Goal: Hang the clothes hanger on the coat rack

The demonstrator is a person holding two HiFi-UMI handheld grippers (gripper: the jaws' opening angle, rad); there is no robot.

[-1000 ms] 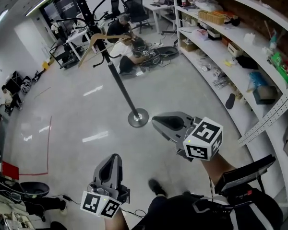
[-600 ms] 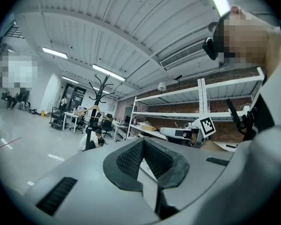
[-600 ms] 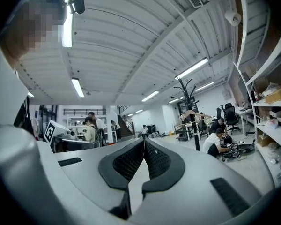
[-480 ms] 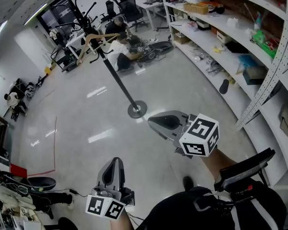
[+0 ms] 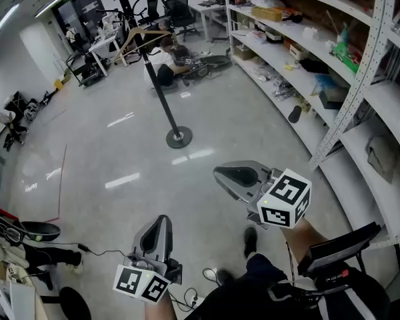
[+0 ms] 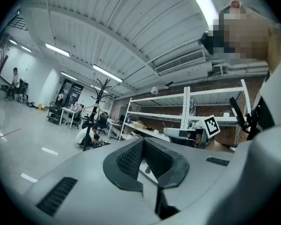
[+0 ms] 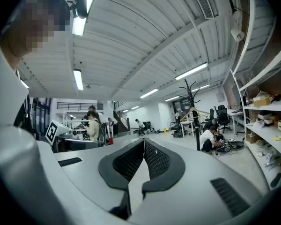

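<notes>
Fig. Both tools empty, hanger on the rack. My left tool [image 5: 161,220] has its jaws together with nothing between them, and my right tool [image 5: 219,173] is likewise closed on nothing. Both point level and stand well apart from the coat rack [image 5: 159,79], on the near side of its round base. The wooden clothes hanger [image 5: 135,37] hangs from an arm high on the coat rack, tilted, with its hook end towards the pole. The exact seat of the hook is too small to tell. A person [image 5: 161,62] crouches on the floor [image 5: 120,152] just behind the coat rack, and the shelving [image 5: 300,52] runs along its right. I judge the hanging itself done, so the step in hand is the check. To do it well, I would look from the right tool's view, where the hanger shows clearest beside the pole, confirm that the hook rides over the arm rather than on its tip, and keep both tools closed and clear of the coat rack so that nothing knocks it loose
</notes>
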